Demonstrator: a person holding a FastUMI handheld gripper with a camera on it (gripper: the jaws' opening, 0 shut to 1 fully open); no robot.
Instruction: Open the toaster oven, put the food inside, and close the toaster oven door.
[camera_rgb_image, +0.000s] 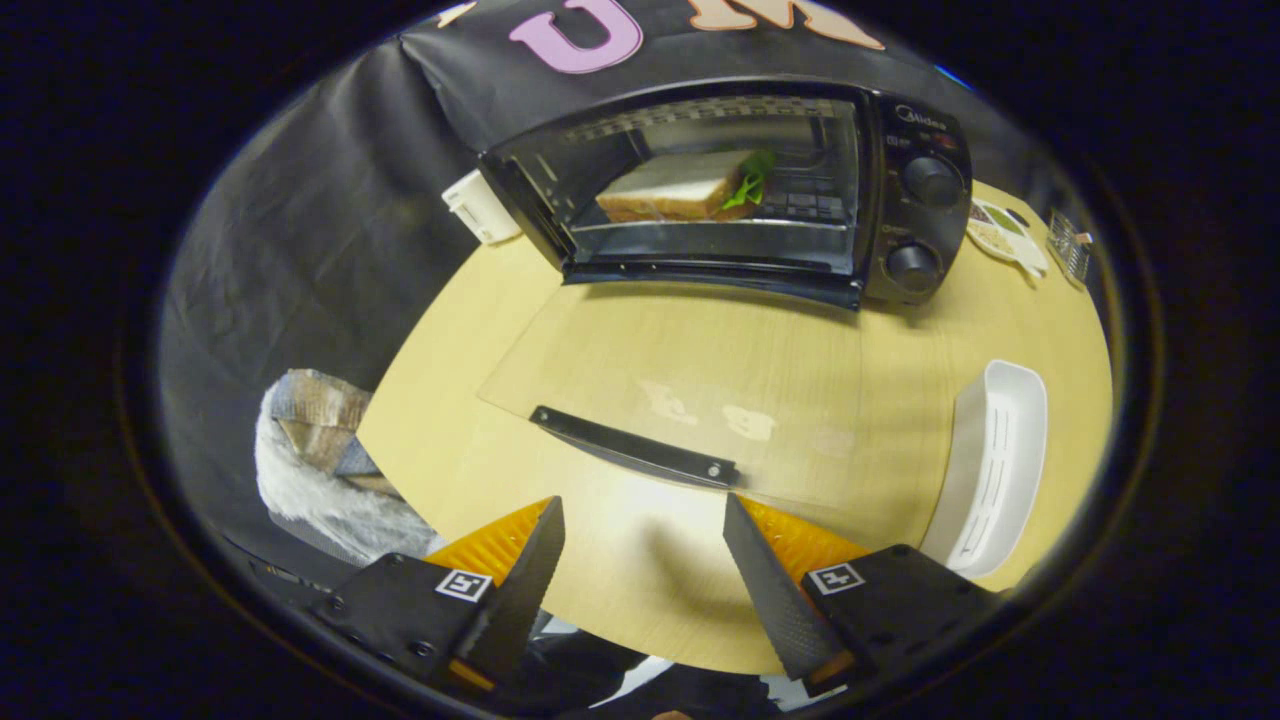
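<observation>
A black toaster oven (905, 200) stands at the far side of the round wooden table (480, 400), its glass door (690, 390) folded down flat toward me. The door's black handle (635, 447) lies just ahead of my fingertips. Inside the oven a sandwich (680, 187) with green lettuce rests on the rack. My gripper (645, 515) is open and empty, held above the table just short of the door handle; its right fingertip comes close to the handle's right end.
A white slotted tray (990, 470) lies on the table to the right of my fingers. A white box (480, 205) sits left of the oven. A small card (1005, 235) and a wire item (1068, 245) lie to the oven's right. Bundled cloth (320, 450) lies below the table's left edge.
</observation>
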